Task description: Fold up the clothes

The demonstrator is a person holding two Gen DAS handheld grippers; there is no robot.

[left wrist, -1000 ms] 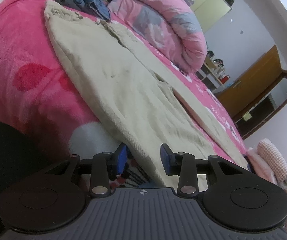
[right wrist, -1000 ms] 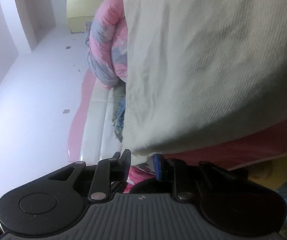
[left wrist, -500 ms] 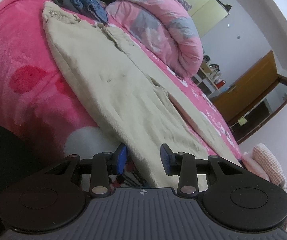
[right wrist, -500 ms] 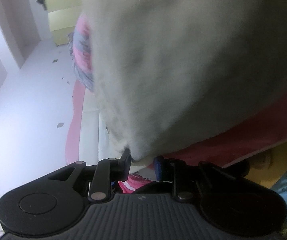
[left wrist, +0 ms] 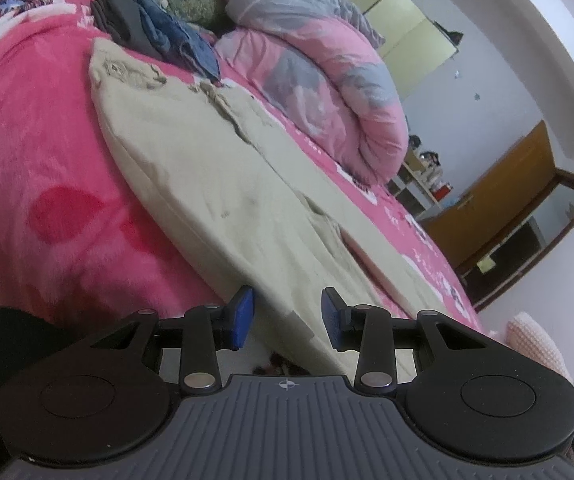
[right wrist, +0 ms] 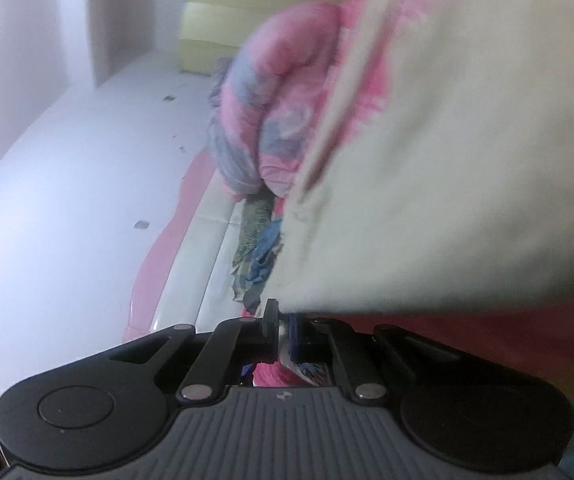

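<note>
Beige trousers (left wrist: 227, 200) lie spread lengthwise on the pink blanket (left wrist: 27, 160), waistband at the far end. My left gripper (left wrist: 287, 312) sits low at the near leg end. It is open: the hem lies between the blue pads (left wrist: 243, 314) without being pinched. In the right wrist view the same trousers (right wrist: 467, 200) fill the right side as a lifted, blurred sheet. My right gripper (right wrist: 283, 328) has its jaws closing tight on the edge of that cloth, and the pads press on it.
A rolled pink and grey duvet (left wrist: 319, 72) lies along the bed's far side. A pile of dark and blue clothes (left wrist: 159, 32) sits beyond the waistband. A wooden cabinet (left wrist: 499, 200) and a yellow wardrobe (left wrist: 407, 28) stand by the wall.
My right gripper has shut on the trouser edge and risen, rolling and lifting the cloth with it. The left gripper has stayed open by the leg end.
</note>
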